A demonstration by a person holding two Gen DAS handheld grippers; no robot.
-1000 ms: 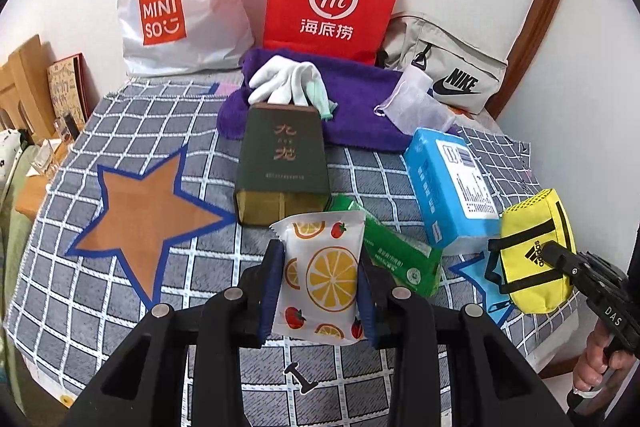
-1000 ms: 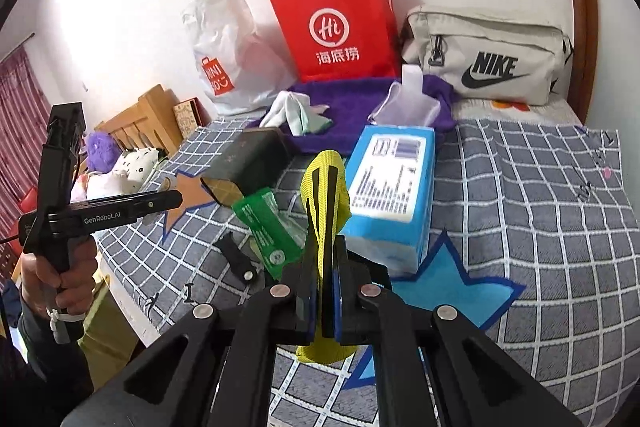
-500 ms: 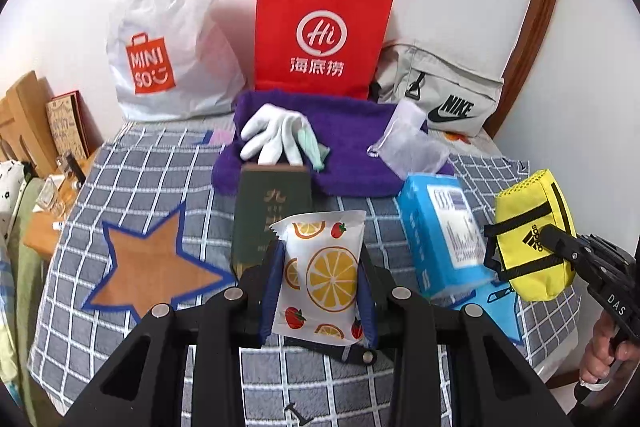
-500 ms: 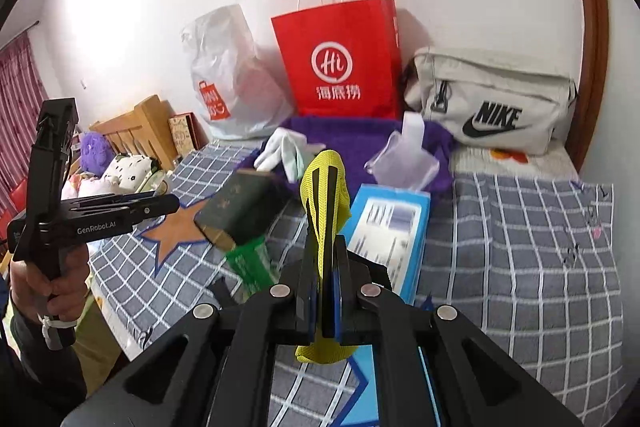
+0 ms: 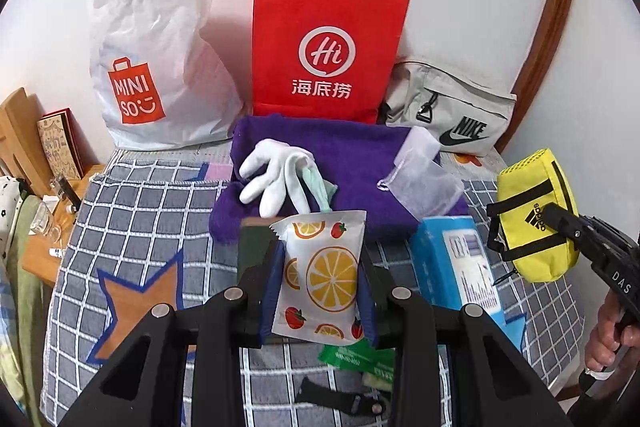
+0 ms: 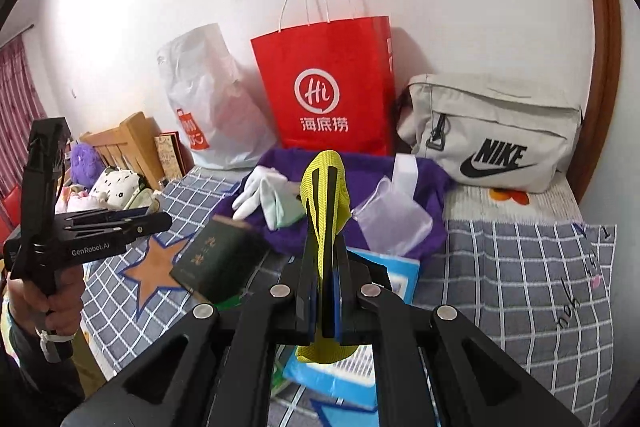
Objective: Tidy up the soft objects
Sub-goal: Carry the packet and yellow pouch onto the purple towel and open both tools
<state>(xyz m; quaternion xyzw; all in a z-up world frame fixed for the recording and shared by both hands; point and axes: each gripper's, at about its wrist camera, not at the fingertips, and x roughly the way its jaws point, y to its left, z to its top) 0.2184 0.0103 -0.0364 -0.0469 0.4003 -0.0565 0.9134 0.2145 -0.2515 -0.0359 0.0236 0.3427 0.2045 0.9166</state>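
My left gripper [image 5: 320,263] is shut on a white packet printed with orange slices [image 5: 328,279], held upright above the bed. My right gripper [image 6: 323,267] is shut on a yellow Adidas pouch [image 6: 324,187]. In the left wrist view the yellow pouch [image 5: 536,215] hangs in the air at the right. Behind both, a purple towel [image 5: 352,155] carries white gloves [image 5: 276,175] and a translucent mesh pouch [image 5: 424,183]. A red paper bag [image 5: 324,55], a white Miniso bag [image 5: 152,59] and a grey Nike bag [image 5: 452,115] stand along the wall.
On the checked bed cover [image 5: 140,227] lie a blue tissue pack [image 5: 460,263], a dark green box [image 6: 220,259], a green packet [image 5: 352,351] and a black strap [image 5: 340,399]. A wooden headboard [image 6: 120,143] and plush toys [image 6: 116,183] are at the left.
Both grippers have risen above the bed and drawn a little nearer the bags at the wall. Each keeps its hold; the things on the bed now sit lower in view.
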